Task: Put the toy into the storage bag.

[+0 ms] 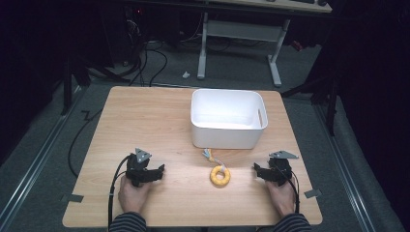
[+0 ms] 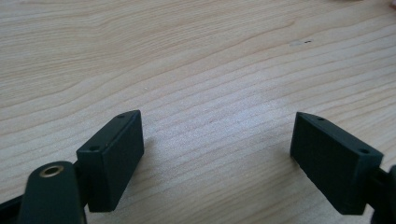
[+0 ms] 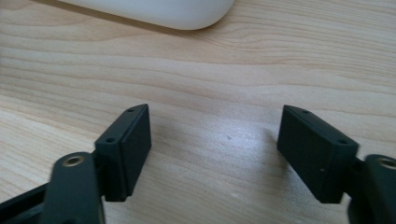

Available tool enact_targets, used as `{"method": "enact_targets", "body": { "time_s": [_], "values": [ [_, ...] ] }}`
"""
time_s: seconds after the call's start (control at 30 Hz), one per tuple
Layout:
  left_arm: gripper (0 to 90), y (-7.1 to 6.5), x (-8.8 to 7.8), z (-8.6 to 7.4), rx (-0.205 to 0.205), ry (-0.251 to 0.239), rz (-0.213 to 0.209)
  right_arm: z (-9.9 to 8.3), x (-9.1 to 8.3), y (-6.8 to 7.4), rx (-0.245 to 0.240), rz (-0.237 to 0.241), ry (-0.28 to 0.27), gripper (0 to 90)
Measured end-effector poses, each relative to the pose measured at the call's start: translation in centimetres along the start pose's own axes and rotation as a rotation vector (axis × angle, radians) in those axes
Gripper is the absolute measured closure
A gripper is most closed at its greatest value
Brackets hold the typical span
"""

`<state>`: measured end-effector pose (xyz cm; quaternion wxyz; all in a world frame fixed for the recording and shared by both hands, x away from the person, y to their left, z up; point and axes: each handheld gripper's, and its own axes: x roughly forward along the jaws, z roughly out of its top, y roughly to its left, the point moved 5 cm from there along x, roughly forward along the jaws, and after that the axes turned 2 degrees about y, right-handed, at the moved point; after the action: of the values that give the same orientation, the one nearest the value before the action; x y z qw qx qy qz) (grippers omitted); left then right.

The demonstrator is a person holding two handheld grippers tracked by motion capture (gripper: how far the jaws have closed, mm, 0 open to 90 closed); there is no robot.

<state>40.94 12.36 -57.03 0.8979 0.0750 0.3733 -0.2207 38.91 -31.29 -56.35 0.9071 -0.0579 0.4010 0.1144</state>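
Note:
A yellow ring toy [image 1: 220,176] with a short multicoloured rope tail [image 1: 210,155] lies on the wooden table [image 1: 159,116], in front of a white plastic bin [image 1: 228,118]. My left gripper [image 1: 160,170] rests on the table to the ring's left, held by a hand; its jaws stand wide apart over bare wood [image 2: 217,140]. My right gripper [image 1: 256,169] sits to the ring's right, also open, with nothing between its jaws [image 3: 215,140]. In the right gripper view the bin's rounded bottom corner [image 3: 177,11] lies ahead.
Beyond the table's far edge is grey carpet with cables [image 1: 154,63] and the white legs of another desk [image 1: 203,48]. Metal rails [image 1: 38,159] run along the floor on both sides. Small tape marks [image 1: 72,197] sit at the table's front corners.

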Motion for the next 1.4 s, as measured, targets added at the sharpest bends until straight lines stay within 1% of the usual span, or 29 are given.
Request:
{"method": "enact_targets", "body": {
  "time_s": [0.03,0.2,0.23,0.3,0.37,0.43,0.6,0.63,0.67,0.7,0.77,0.8,0.83,1.0,1.03,1.17,1.27,1.3,1.33,1.37,1.4],
  "values": [
    [17.9,0.0,0.0,0.0,0.001,0.000,0.002,0.0,-0.2,0.0,0.007,-0.001,0.012,32.3],
    [17.9,0.0,0.0,0.0,-0.001,0.000,0.000,0.2,-0.3,0.0,0.003,0.009,0.035,34.8],
    [18.0,0.1,0.0,0.0,-0.001,-0.001,0.001,0.3,-0.4,0.1,0.009,0.026,0.034,36.0],
    [18.0,0.1,0.0,0.0,-0.003,-0.002,0.000,0.5,-0.5,0.2,0.009,0.033,0.033,36.8],
    [18.2,0.1,0.0,0.0,-0.001,-0.001,0.002,0.9,-1.0,0.6,-0.007,0.055,0.020,40.0],
    [18.2,0.1,0.0,0.0,-0.003,-0.001,0.002,1.0,-1.3,0.8,-0.012,0.067,0.018,40.5],
    [18.2,0.1,0.0,0.0,-0.002,-0.001,0.002,1.6,-1.8,1.2,-0.029,0.084,0.019,43.2],
    [18.4,0.1,0.0,0.0,-0.002,-0.001,0.003,1.9,-2.1,1.5,-0.044,0.102,0.012,48.9],
    [18.4,0.1,0.0,0.0,-0.002,-0.001,0.003,1.9,-2.1,1.5,-0.044,0.102,0.012,48.9],
    [18.6,0.1,0.0,0.0,-0.004,-0.002,0.004,2.0,-2.3,1.8,-0.059,0.118,0.014,50.9],
    [18.7,0.1,0.0,0.0,-0.005,-0.002,0.004,2.1,-2.4,2.1,-0.075,0.125,0.022,51.5],
    [18.7,0.1,0.0,0.0,-0.005,-0.002,0.004,2.1,-2.4,2.1,-0.075,0.125,0.022,51.5],
    [18.7,0.1,0.0,0.0,-0.007,-0.003,0.003,2.1,-2.5,2.5,-0.084,0.136,0.028,51.8],
    [18.8,0.1,0.0,0.0,-0.007,-0.003,0.005,2.4,-2.8,3.1,-0.096,0.149,0.016,50.6],
    [18.9,0.1,0.0,0.0,-0.008,-0.003,0.005,2.5,-2.8,3.4,-0.100,0.162,0.020,49.4],
    [19.0,0.1,0.0,0.0,-0.007,-0.003,0.006,2.6,-2.8,4.0,-0.103,0.168,0.037,49.4],
    [19.1,0.2,0.0,0.0,-0.008,-0.003,0.005,2.8,-3.0,4.5,-0.102,0.195,0.040,49.1],
    [19.2,0.2,0.0,0.0,-0.008,-0.003,0.007,2.8,-3.1,4.9,-0.102,0.205,0.051,49.1],
    [19.2,0.2,0.0,0.0,-0.008,-0.003,0.007,2.8,-3.1,4.9,-0.102,0.205,0.051,49.1],
    [19.2,0.2,0.0,0.0,-0.008,-0.003,0.007,2.8,-3.1,5.0,-0.107,0.208,0.054,49.0],
    [19.2,0.2,0.0,0.0,-0.008,-0.003,0.006,3.0,-3.3,5.6,-0.119,0.215,0.054,48.9]
  ]
}}
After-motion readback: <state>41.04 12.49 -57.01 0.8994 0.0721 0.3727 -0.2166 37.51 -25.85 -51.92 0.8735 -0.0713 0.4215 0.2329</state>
